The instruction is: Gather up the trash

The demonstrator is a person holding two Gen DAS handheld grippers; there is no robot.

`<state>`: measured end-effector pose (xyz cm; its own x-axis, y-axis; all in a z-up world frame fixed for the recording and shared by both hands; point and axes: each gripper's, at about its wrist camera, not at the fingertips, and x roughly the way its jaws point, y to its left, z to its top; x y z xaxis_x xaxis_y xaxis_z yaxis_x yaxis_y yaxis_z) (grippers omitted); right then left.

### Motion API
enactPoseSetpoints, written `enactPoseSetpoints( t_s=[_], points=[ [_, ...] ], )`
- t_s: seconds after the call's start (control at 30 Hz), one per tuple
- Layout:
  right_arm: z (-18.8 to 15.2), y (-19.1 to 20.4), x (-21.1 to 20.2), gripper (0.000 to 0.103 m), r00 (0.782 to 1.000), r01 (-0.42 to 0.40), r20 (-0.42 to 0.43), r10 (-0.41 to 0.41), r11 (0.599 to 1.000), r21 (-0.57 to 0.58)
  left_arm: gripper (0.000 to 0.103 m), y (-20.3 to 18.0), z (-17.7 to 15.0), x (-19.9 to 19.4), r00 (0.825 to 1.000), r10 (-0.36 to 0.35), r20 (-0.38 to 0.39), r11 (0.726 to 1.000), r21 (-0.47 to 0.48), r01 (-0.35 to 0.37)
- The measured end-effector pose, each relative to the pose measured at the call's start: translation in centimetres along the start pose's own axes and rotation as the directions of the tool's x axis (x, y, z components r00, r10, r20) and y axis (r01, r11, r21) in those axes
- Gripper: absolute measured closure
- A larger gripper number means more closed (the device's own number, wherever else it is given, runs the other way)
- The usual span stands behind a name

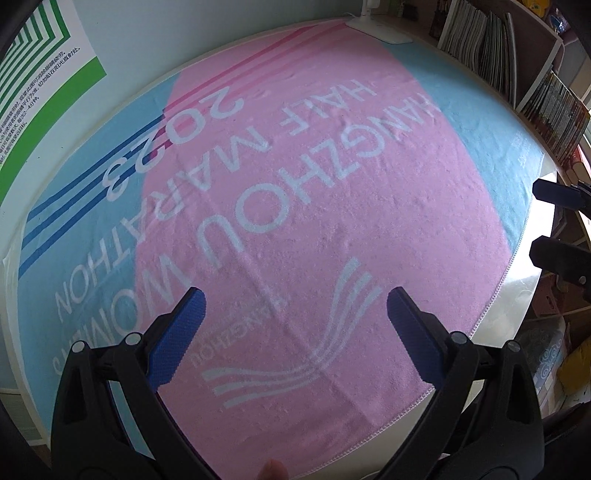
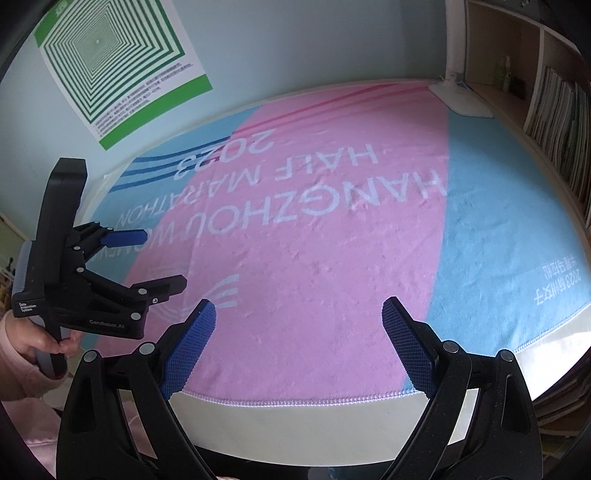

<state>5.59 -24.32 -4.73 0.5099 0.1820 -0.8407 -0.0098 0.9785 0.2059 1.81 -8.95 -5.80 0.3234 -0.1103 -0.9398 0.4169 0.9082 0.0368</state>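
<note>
Left tool [image 1: 295, 295] spread wide, blue ribbed pads [image 1: 177, 332] apart, grasping nothing. It hangs over the pink-and-light-blue terry towel [image 1: 332, 221] printed with white "HANGZHOU ... HALF MARATHON 2023" lettering, above the white wave logo [image 1: 295, 362].

Right tool [image 2: 299, 308] also released, blue pads [image 2: 190, 347] far apart, nothing between them. It sits at the near hem of the towel [image 2: 332, 277], over the pink part, with the pale glossy desk [image 2: 295, 424] edge showing below.

From the right wrist view the left tool [image 2: 155, 256] shows at the left side, jaws parted, held by a hand [image 2: 40, 341] in a pink sleeve. From the left wrist view the right tool [image 1: 550, 221] pokes in at the right edge, off the towel's light-blue side.

Trash: no piece can be made out on the towel or desk in either view, so its place relative to either tool cannot be told.

White lamp base [image 1: 376, 27] stands at the towel's far end. Green-and-white striped poster [image 2: 114, 62] hangs on the pale wall. Wooden bookshelf with books [image 1: 517, 55] stands to the right.
</note>
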Motion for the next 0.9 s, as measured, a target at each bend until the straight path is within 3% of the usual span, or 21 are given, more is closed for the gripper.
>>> enactPoseSetpoints(
  t_s=[0.9],
  points=[
    [0.50, 0.85, 1.09, 0.012, 1.000, -0.012, -0.020, 0.012, 1.000, -0.005, 0.007, 0.65, -0.08, 0.33, 1.000, -0.016, -0.003, 1.000, -0.009, 0.016]
  ],
)
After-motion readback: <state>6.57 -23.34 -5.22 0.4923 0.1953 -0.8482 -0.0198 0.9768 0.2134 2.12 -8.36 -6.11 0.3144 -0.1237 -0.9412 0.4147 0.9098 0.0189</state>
